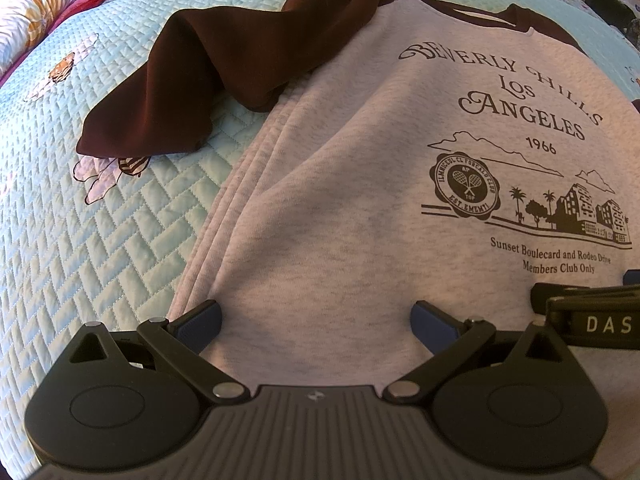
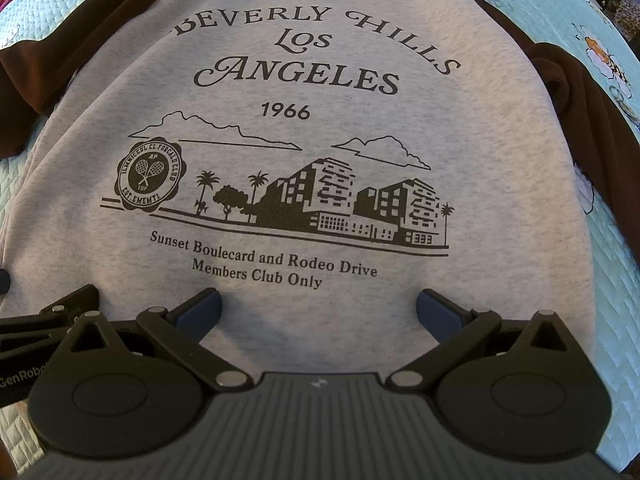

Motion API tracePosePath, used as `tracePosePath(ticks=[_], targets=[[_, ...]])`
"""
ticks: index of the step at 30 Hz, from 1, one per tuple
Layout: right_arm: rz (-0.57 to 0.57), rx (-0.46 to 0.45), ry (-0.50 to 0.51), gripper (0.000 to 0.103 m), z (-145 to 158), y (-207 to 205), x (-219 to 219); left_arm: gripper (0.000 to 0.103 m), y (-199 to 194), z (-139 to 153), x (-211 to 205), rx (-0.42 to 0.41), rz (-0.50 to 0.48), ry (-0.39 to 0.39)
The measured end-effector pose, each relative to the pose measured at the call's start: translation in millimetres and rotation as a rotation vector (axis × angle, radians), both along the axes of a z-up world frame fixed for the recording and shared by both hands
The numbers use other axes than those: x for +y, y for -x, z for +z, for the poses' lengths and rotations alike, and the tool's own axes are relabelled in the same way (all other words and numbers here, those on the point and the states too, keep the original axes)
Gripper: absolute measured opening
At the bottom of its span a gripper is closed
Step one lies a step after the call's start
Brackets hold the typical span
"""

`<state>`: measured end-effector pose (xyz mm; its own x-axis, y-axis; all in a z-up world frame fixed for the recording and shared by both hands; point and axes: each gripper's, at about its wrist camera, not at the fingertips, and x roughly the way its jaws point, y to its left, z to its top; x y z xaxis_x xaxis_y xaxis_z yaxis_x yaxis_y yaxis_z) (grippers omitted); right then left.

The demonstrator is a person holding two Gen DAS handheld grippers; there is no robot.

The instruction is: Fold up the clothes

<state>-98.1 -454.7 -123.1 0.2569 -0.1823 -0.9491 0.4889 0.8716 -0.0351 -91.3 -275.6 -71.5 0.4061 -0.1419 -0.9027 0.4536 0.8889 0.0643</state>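
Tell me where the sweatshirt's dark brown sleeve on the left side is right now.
In the left wrist view, the brown sleeve lies crumpled on the quilted bedspread, upper left, beside the grey sweatshirt body, its cuff over a printed bee.

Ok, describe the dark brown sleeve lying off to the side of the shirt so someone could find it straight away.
Start at the pale turquoise quilted bedspread, then find the light grey printed sweatshirt spread on it. At its left shoulder, the dark brown sleeve trails out rumpled onto the quilt, its cuff covering a printed bee. Unlike the flat grey body, it is plain, dark and bunched in folds.
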Motion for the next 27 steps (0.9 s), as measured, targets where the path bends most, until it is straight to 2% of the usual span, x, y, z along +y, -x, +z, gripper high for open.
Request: tracePosePath(ticks=[3,6,15,20,24,27], targets=[[0.000,-0.006,0.001,0.103,0.2,-0.9,0.4,0.103,0.3,0.0,0.2,-0.001,0.000,0.001],[0.001,-0.013,0.001,0.103,-4.1,16.2,0.3,0.103,1.0,0.2,0.3,-0.001,0.000,0.002],[0.021,-0.064,-0.012,0.103,-0.9,15.3,-0.8,0.103,3.6,2.6,-1.3,-0.012,-0.013,-0.004],[0.032,-0.081,-0.052,0.103,7.6,28.5,-6.6,0.103,5.1,9.0,-2.8,-0.001,-0.019,-0.013],[-0.010,-0.144,-0.108,0.103,21.8,46.7,-14.6,0.103,10.1,23.7,-3.7,-0.011,-0.026,0.012],[-0.017,-0.204,-0.085,0.103,37.9,50.3,-23.7,0.103,12.5,39.5,-5.8,-0.059,-0.027,0.034]])
